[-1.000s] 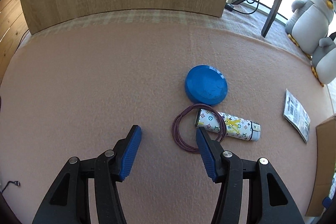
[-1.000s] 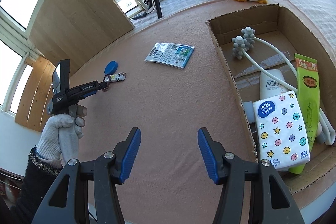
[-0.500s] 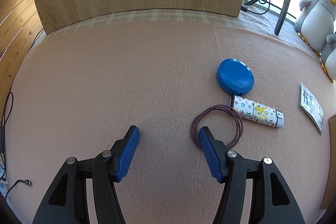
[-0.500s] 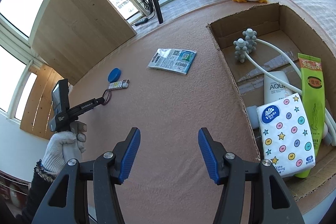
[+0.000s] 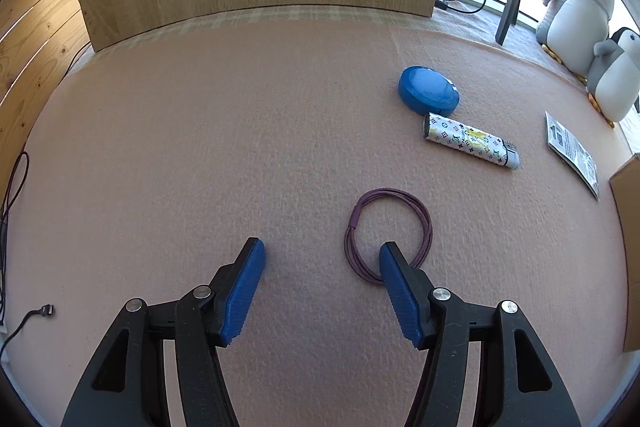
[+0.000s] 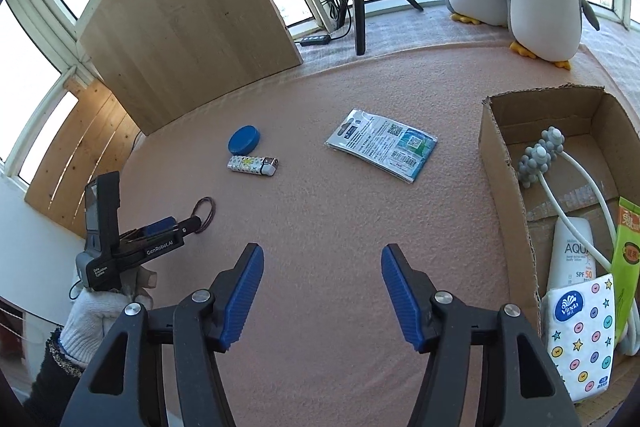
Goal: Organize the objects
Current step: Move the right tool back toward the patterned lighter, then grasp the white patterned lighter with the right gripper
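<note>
Your left gripper hangs low over the pink blanket with its jaws spread wide and nothing between them. The purple hair tie lies flat just ahead; your right-hand finger has its tip inside the ring, at about its 6 o'clock, while the other finger sits well apart at the ring's 9 o'clock side. I cannot tell whether the tip touches the loop. Beyond it, toward 1 o'clock, the patterned lighter and the blue round lid lie close together.

Your right gripper is likewise wide open and empty, hovering over bare blanket. The cardboard box stands at its 3 o'clock and already holds a tissue pack, a sunscreen tube and more; a flat printed packet lies at 12 o'clock.

The hair tie looks very light, thin and limp, so it will likely collapse and dangle once lifted. Judging from this, pinch across the strands at the near arc, one pad inside and one outside, pressing down to the soft blanket so the thin cord doesn't slip under the pads
</note>
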The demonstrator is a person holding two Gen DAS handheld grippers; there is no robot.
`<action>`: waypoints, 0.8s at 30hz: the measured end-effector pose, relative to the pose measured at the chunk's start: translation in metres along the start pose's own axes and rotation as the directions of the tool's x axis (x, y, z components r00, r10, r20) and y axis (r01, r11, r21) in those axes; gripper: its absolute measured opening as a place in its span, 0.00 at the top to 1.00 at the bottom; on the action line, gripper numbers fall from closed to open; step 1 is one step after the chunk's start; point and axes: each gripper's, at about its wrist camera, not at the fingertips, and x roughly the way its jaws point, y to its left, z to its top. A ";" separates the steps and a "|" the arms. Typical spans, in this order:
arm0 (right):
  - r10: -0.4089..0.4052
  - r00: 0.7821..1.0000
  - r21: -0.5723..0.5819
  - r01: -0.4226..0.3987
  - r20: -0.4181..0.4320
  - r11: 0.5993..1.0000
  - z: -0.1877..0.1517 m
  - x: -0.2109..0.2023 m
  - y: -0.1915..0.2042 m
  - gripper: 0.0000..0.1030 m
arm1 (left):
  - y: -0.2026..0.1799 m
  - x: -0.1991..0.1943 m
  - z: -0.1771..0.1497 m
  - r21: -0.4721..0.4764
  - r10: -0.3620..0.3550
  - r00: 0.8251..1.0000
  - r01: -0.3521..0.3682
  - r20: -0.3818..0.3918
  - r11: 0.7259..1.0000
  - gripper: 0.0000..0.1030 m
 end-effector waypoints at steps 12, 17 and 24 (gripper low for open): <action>-0.029 0.995 -0.271 0.003 -0.091 0.962 0.051 0.065 0.063 0.43 | 0.008 -0.028 -0.039 -0.069 -0.180 0.983 0.178 -0.021 0.982 0.35; -0.061 0.988 -0.351 0.008 -0.142 0.937 0.072 0.104 0.082 0.43 | 0.023 -0.042 -0.043 -0.131 -0.250 0.968 0.250 0.019 0.959 0.35; -0.097 0.977 -0.387 0.015 -0.192 0.922 0.084 0.156 0.103 0.44 | 0.033 -0.058 -0.051 -0.153 -0.275 0.960 0.280 0.057 0.948 0.35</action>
